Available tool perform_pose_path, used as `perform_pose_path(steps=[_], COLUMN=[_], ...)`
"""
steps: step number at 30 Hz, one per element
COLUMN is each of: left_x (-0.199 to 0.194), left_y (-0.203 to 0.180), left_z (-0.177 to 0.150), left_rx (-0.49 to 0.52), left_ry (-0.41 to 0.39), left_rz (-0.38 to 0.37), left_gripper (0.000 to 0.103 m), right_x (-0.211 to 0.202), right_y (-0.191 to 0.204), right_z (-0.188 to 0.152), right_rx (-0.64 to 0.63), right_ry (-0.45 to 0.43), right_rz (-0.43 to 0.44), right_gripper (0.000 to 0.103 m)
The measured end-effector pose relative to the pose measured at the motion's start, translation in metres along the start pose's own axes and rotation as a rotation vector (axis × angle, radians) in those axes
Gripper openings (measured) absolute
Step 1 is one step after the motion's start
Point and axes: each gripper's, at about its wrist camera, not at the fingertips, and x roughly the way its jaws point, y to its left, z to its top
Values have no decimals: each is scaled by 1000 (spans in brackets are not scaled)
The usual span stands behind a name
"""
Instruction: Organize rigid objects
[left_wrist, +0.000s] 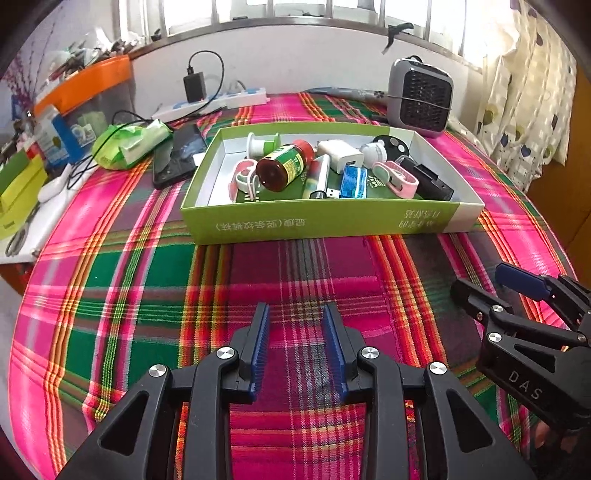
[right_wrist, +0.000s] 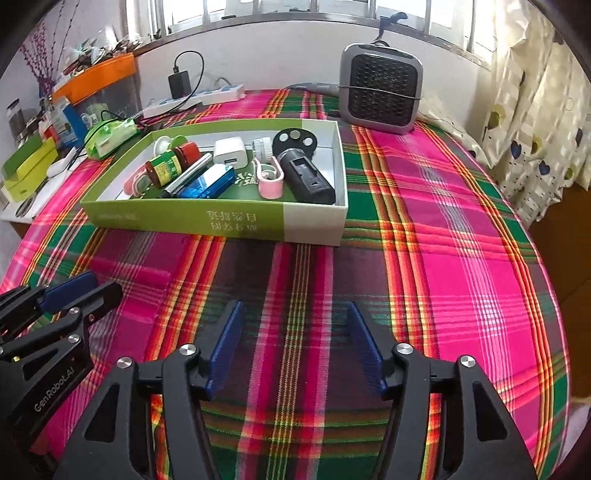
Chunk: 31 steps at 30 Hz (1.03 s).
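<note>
Between the blue-padded fingers of the left gripper (left_wrist: 295, 314), only plaid cloth is showing; the jaws are standing moderately apart and gripping nothing. Beside it, the right gripper (right_wrist: 295, 314) is hovering over the same plaid blanket (right_wrist: 461, 258), its jaws spread wider and likewise holding nothing. Each tool is appearing at the edge of the other's view, low over the cloth and well short of the box.

Ahead of both grippers, the green and white cardboard box (left_wrist: 317, 223) is sitting flat on the blanket with its printed long side facing the cameras. The task's items are all lying inside it, crowded together:
- a brown bottle with a red cap (left_wrist: 282, 166) is lying on its side near the middle;
- a silver USB stick (left_wrist: 318, 177) is lying just right of the bottle;
- a blue translucent case (left_wrist: 352, 181) is resting beside the stick;
- a white charger plug (left_wrist: 341, 155) is sitting behind them;
- a pink and white clip (left_wrist: 397, 179) is lying right of the blue case;
- a black rectangular device (left_wrist: 428, 177) is occupying the right end;
- a black disc with three round spots (left_wrist: 391, 144) is leaning near the back wall.

Beyond the box, a grey heater (right_wrist: 380, 86) is standing upright at the far edge of the blanket. A white power strip (left_wrist: 221, 99) with a black adapter plugged in is lying along the far left.
</note>
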Motion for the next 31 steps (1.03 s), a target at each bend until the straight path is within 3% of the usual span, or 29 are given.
perform_pose_path(steps=[2, 31], left_x=[0, 1], left_y=[-2, -3], left_z=[0, 0], left_rx=[8, 15], left_ry=[0, -3], left_rz=[-10, -1], left_gripper=[37, 37], right_x=[0, 0], right_y=[0, -1], right_z=[0, 0], right_rx=[1, 1], right_ry=[0, 1], right_rz=[-2, -2], right_gripper=[60, 61])
